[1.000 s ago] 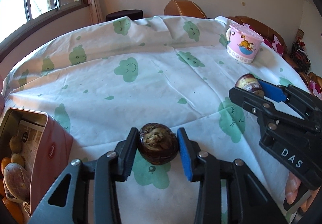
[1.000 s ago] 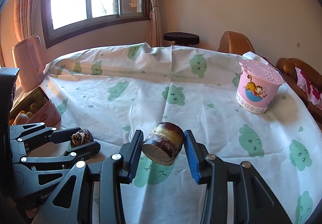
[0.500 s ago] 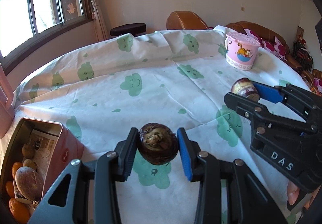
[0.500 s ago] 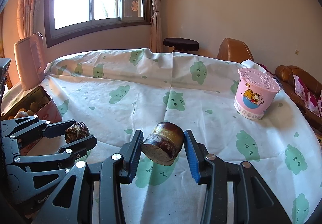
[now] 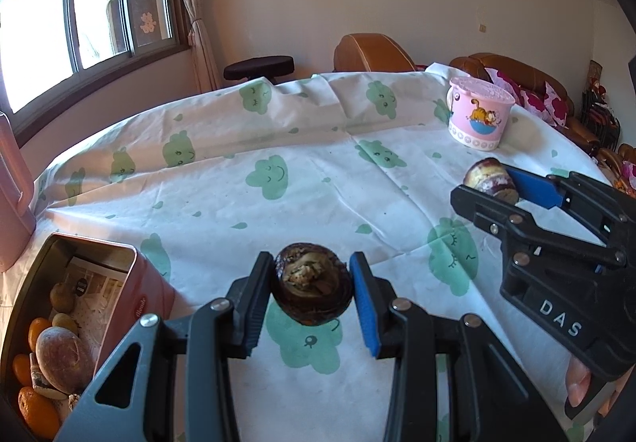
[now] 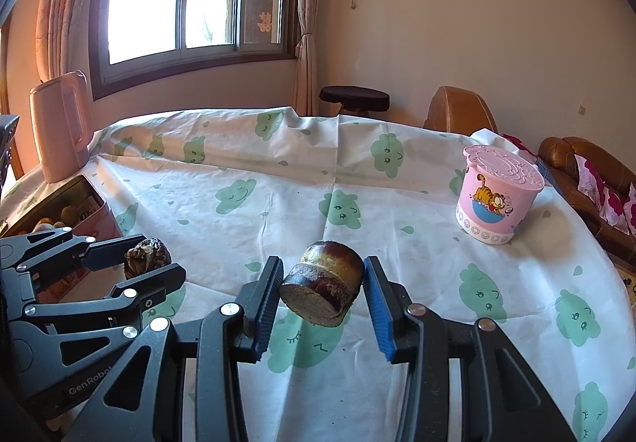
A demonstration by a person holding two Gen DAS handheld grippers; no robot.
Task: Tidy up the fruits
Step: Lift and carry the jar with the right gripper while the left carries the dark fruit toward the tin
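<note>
Left gripper (image 5: 312, 293) fingers clamping dark fruit (image 5: 312, 290), right gripper (image 6: 322, 293) (marked "DAS") fingers clamping halved fruit (image 6: 322, 287)

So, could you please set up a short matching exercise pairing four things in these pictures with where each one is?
Things:
1. wrinkled dark fruit
2. cut-faced dark fruit
3. pink cartoon cup
4. oranges

Places:
A. standing lidded on the tablecloth
B. inside the open tin
C. clamped in the left hand-held gripper
D. clamped in the right hand-held gripper

Pairs: 1-C, 2-D, 3-A, 4-B
</note>
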